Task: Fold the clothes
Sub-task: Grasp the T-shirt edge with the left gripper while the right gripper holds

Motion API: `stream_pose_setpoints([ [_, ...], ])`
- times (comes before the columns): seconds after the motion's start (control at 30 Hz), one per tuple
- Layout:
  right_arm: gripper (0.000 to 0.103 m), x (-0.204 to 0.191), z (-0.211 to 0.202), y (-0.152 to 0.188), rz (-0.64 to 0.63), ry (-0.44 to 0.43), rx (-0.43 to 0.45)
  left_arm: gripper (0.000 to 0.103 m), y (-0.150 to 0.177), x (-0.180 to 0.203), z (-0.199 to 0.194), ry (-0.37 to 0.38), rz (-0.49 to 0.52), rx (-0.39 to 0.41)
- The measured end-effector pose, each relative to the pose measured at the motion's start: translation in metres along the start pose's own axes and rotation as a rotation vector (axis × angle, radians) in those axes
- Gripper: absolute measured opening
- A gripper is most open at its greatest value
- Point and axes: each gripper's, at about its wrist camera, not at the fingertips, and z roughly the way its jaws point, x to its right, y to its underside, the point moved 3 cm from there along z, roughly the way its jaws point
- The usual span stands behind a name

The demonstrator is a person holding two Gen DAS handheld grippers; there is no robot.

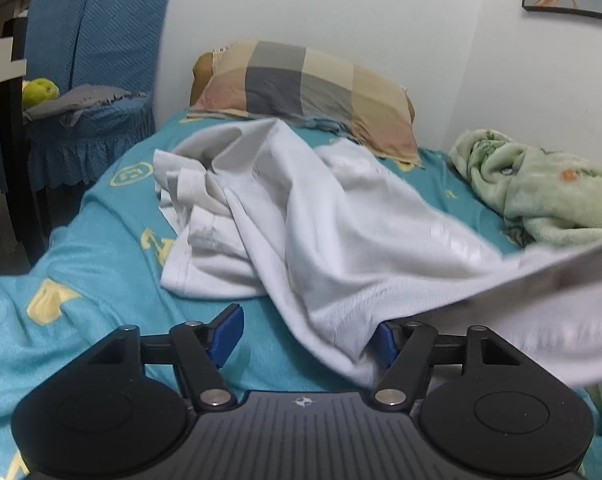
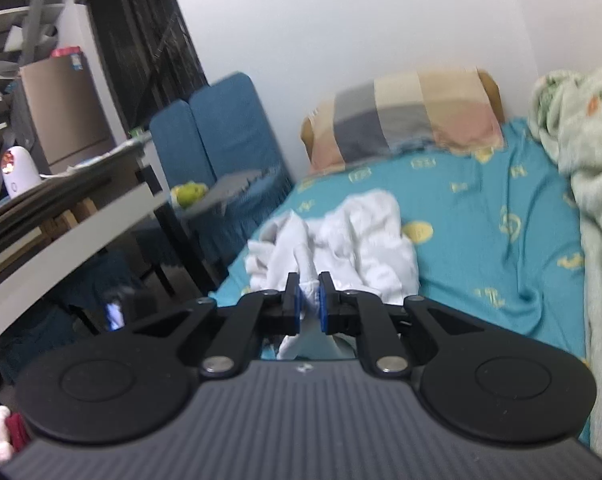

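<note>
A white garment [image 1: 301, 216] lies crumpled on the teal bed sheet [image 1: 101, 248]. One edge of it stretches up and off to the right in the left wrist view. My left gripper [image 1: 307, 336] is open, its blue pads wide apart, and the cloth drapes over its right finger [image 1: 385, 340]. In the right wrist view the same white garment [image 2: 361, 240] lies bunched on the sheet [image 2: 481, 248]. My right gripper [image 2: 309, 300] is shut on a fold of the white cloth, which hangs between and below the pads.
A checked pillow [image 1: 309, 84] lies at the head of the bed against the wall. A green fleece blanket [image 1: 541, 188] is heaped on the right side. Blue covered chairs [image 1: 97, 60] and a table [image 2: 61, 208] stand left of the bed.
</note>
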Motion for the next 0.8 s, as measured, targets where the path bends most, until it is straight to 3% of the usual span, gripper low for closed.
stream_pose_setpoints([
  [0.03, 0.012, -0.003, -0.003, -0.001, -0.006, -0.012, 0.018, 0.059, 0.002, 0.001, -0.001, 0.006, -0.008, -0.003],
  [0.1, 0.012, -0.009, -0.01, -0.004, -0.021, -0.036, 0.063, 0.058, 0.001, -0.001, -0.005, 0.019, -0.038, 0.021],
  [0.2, 0.012, -0.017, -0.014, -0.004, -0.08, -0.05, 0.093, 0.044, -0.003, -0.004, -0.012, 0.02, -0.077, 0.054],
  [0.27, 0.012, -0.018, -0.008, 0.001, -0.115, -0.027, 0.08, 0.016, -0.005, -0.01, -0.017, 0.003, -0.12, 0.078],
  [0.3, 0.012, -0.017, -0.003, 0.003, -0.126, -0.008, 0.063, 0.009, -0.006, -0.014, -0.019, -0.011, -0.149, 0.092],
  [0.4, 0.012, -0.009, 0.009, 0.01, -0.105, 0.035, 0.011, 0.004, -0.016, -0.029, -0.038, -0.039, -0.256, 0.183],
  [0.5, 0.012, -0.004, 0.013, 0.01, -0.111, 0.084, 0.01, 0.004, -0.032, -0.031, -0.07, -0.051, -0.293, 0.308],
  [0.63, 0.012, -0.011, -0.002, -0.002, -0.119, 0.112, 0.072, 0.003, -0.05, -0.014, -0.13, -0.041, -0.274, 0.46],
  [0.73, 0.012, -0.029, -0.029, -0.023, -0.142, 0.066, 0.145, 0.003, -0.068, -0.006, -0.181, 0.009, -0.333, 0.547],
  [0.8, 0.012, -0.039, -0.049, -0.044, -0.134, 0.037, 0.195, 0.003, -0.09, 0.004, -0.219, 0.021, -0.309, 0.6],
])
